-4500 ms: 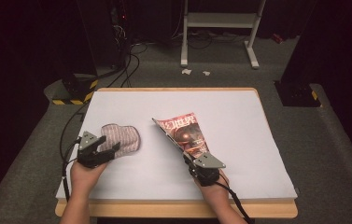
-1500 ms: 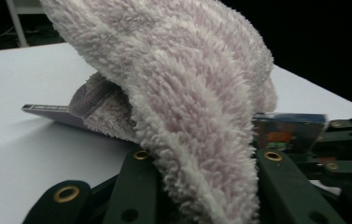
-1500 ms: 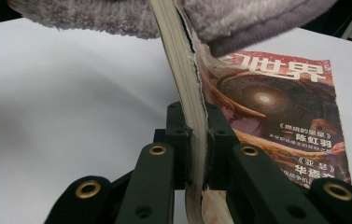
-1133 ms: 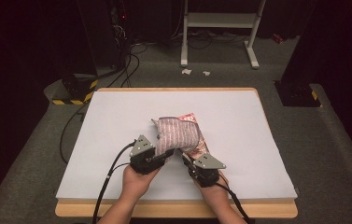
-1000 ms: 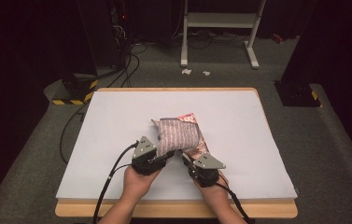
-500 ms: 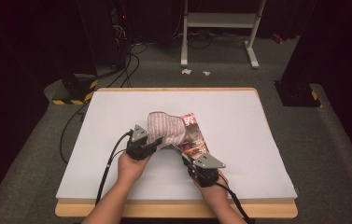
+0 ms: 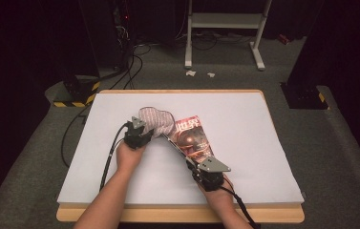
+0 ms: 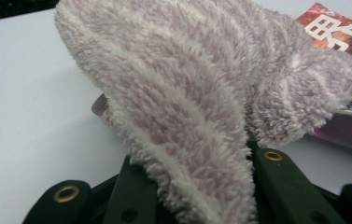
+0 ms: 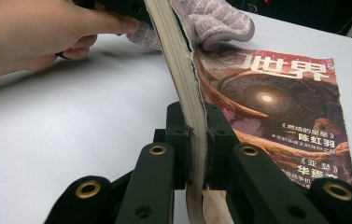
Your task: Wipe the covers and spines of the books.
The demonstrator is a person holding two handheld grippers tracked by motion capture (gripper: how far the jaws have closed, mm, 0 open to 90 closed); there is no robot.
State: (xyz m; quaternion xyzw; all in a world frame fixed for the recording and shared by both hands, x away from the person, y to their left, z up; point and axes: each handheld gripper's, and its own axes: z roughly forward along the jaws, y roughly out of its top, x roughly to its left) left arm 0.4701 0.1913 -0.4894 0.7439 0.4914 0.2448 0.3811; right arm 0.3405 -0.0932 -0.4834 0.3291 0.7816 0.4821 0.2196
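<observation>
A fuzzy pink-grey striped sock (image 7: 156, 121) hangs from my left gripper (image 7: 137, 133), which is shut on its near end. In the left gripper view the sock (image 8: 197, 88) bulges out between the black jaws of my left gripper (image 8: 197, 172) and its far end rests on the magazine (image 8: 337, 28). My right gripper (image 7: 208, 169) is shut on the near edge of a magazine (image 7: 193, 139) with a red-brown cover. In the right gripper view my right gripper (image 9: 194, 140) clamps the magazine's (image 9: 276, 102) page edge, tilted up, with the sock (image 9: 215, 18) at its far corner.
The white table top (image 7: 263, 143) has a wooden front edge (image 7: 177, 214). The left hand (image 9: 33, 32) is close on the magazine's left. Cables trail from both grippers. A white stand (image 7: 225, 28) and dark equipment are on the floor beyond the table.
My left gripper has carried the sock away from the person and slightly left, from over the magazine's middle to its far left corner. The right gripper and the magazine have stayed in place.
</observation>
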